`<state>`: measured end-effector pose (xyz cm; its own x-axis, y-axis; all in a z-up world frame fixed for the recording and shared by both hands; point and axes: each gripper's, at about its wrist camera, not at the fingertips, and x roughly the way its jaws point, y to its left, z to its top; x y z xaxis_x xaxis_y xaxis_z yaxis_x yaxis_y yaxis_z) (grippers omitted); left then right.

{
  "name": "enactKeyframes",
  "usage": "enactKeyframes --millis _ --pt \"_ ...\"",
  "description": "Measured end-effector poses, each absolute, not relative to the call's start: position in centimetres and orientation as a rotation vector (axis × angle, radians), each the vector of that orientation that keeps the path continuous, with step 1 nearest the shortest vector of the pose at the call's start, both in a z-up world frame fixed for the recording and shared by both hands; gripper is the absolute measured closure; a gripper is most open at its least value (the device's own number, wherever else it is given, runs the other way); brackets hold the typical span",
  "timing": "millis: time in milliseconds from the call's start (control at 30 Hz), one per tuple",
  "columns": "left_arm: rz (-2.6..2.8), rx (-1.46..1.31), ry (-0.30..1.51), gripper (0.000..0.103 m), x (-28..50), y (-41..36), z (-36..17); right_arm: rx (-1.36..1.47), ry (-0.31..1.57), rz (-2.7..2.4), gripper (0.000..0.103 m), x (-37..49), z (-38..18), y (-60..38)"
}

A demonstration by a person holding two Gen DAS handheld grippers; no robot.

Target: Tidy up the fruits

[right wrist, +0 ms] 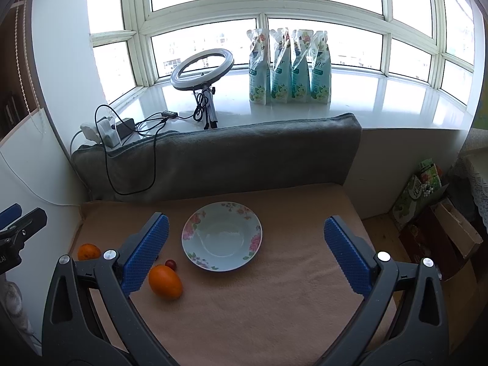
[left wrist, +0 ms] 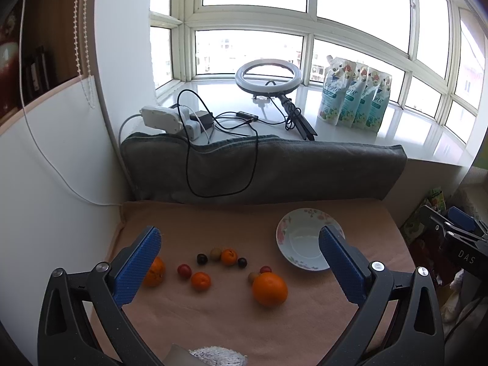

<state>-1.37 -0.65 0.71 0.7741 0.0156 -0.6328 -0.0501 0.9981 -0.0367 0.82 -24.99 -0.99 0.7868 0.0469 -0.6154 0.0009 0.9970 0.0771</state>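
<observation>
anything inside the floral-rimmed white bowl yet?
No. The floral-rimmed white bowl is empty in the right wrist view; its whole inside shows. In the left wrist view a blue-padded finger covers part of it. The large orange lies on the cloth.

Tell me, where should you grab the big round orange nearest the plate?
Grip the big round orange across its widest middle, coming down from above. It's a smooth ball, and a small tan fruit touches its far-left side, so straddle the clearer sides.
</observation>
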Motion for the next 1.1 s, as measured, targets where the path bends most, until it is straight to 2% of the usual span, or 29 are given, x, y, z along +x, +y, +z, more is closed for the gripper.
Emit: enactKeyframes --millis 633,1100 --pt "0.036 -0.067 0.715 0.0 -1.5 -0.3 -0.2 0.065 0.699 0.037 0.0 1.0 -2.2 -24.6" --pt "0.013 -0.123 0.842 0.0 -0.7 0.9 -3.7 0.144 0.822 0.123 0.0 2.4 -5.3 -25.0"
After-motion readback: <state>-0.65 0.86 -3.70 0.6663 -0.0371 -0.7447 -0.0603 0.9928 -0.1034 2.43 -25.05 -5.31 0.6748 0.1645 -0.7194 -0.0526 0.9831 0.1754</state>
